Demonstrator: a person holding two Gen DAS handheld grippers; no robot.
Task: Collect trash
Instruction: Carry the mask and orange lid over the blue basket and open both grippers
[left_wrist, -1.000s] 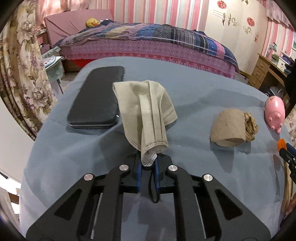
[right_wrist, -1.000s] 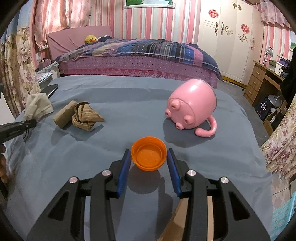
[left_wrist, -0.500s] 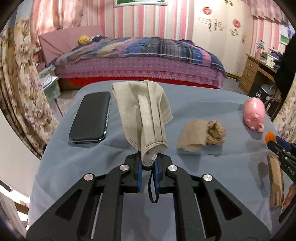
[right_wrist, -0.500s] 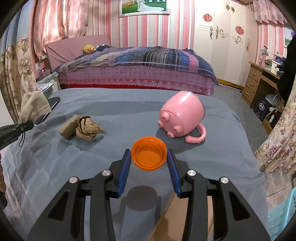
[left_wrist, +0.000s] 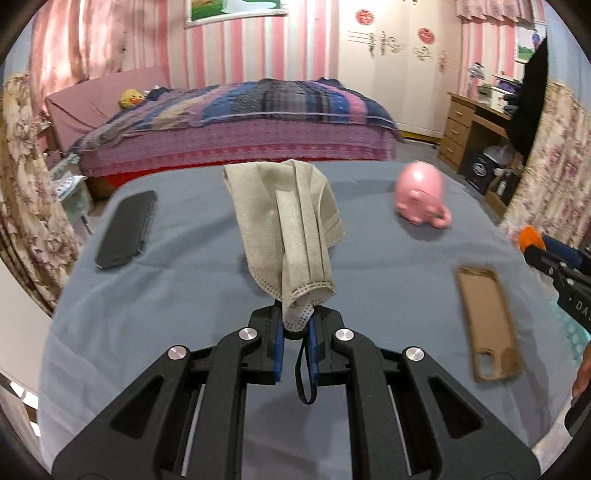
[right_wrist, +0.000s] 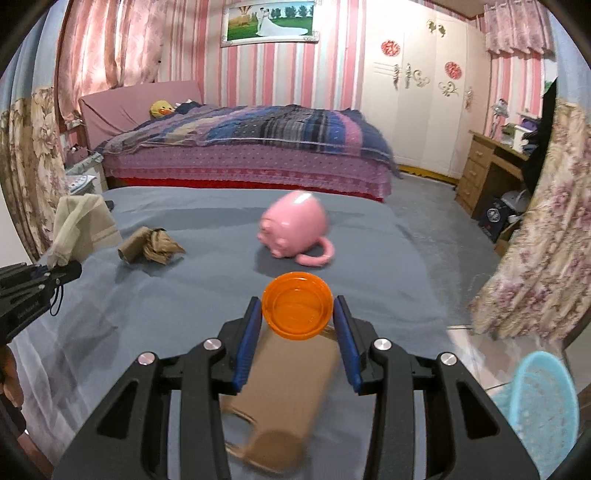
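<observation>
My left gripper (left_wrist: 295, 326) is shut on the lower corner of a beige face mask (left_wrist: 291, 221), which stands up in front of it above the blue-grey table (left_wrist: 184, 295); a black ear loop hangs between the fingers. In the right wrist view the same mask (right_wrist: 81, 229) shows at the left edge. An orange plastic cap (right_wrist: 296, 308) sits clamped between the blue pads of my right gripper (right_wrist: 297, 317), held above the table's right end. A crumpled brown paper with a cardboard tube (right_wrist: 151, 245) lies on the table, apart from both grippers.
A pink pig mug (right_wrist: 295, 229) lies on its side mid-table. A brown phone case (left_wrist: 487, 317) lies under the right gripper. A black phone (left_wrist: 127, 229) rests far left. A light blue basket (right_wrist: 543, 402) stands on the floor at right. A bed lies beyond.
Both grippers rose and swung right with mask and cap still held. The tube left the left wrist view; the phone case and, in the right wrist view, the blue basket came in.
</observation>
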